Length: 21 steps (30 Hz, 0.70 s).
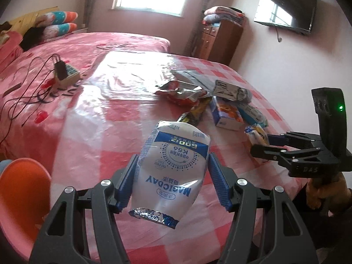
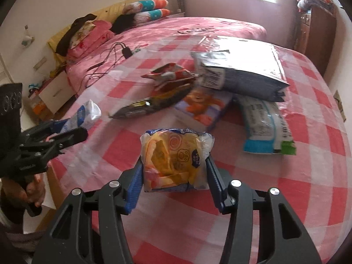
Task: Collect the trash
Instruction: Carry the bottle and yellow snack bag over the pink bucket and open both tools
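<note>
The left gripper point(image 1: 172, 173) clamps a white-and-blue MAGICDAY pouch point(image 1: 173, 165) above the table's point(image 2: 308, 187) near edge; the right gripper point(image 2: 175, 177) grips a yellow snack wrapper point(image 2: 176, 160). Several wrappers point(image 2: 220, 83) lie uncollected mid-table, so collecting seems barely begun.

The orange stool point(image 1: 21, 189) was cut off by the left edge of the left wrist view; the bear-print box point(image 2: 203, 107) was partly covered by the dark wrapper point(image 2: 147, 105) and the grey foil bag point(image 2: 239, 70); print on the white pouch point(image 1: 173, 167) was seen inverted, its smaller characters too blurred to be read.
</note>
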Motion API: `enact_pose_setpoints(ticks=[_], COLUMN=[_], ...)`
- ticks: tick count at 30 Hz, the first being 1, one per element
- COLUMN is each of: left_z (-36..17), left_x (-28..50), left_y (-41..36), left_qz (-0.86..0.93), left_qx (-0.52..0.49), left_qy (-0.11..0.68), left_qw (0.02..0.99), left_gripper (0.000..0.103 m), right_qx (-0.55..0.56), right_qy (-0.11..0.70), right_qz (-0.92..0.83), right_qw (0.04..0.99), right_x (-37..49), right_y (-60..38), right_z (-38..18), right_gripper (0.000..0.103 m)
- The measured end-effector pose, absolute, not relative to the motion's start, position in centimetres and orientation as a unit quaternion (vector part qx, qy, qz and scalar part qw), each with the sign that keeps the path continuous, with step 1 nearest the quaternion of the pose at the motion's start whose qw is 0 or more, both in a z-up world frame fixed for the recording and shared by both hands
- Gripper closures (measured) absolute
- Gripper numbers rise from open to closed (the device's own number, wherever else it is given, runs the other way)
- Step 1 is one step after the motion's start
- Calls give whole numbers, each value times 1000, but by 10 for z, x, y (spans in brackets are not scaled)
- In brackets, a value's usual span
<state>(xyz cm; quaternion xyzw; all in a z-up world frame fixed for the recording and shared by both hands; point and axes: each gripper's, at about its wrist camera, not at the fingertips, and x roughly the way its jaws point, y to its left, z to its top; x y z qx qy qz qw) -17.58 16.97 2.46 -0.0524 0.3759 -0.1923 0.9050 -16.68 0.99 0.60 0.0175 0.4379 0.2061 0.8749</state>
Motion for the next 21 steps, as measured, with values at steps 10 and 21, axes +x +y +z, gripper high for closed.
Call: enact_pose_setpoints(ticks=[10,21], left_z=[25,11], left_x=[-186,-205], left_y=[224,334], left_qz=[-123,46], left_qx=[-90,-150], left_qy=[365,362], left_qw=[918,919], left_gripper=[39,39], right_qx=[31,33], right_qy=[437,430], right_qz=[298,471], right_qw=[848,770], right_x=[-153,-130], right_y=[74,220], right_z=[29,54], right_gripper=[49,49])
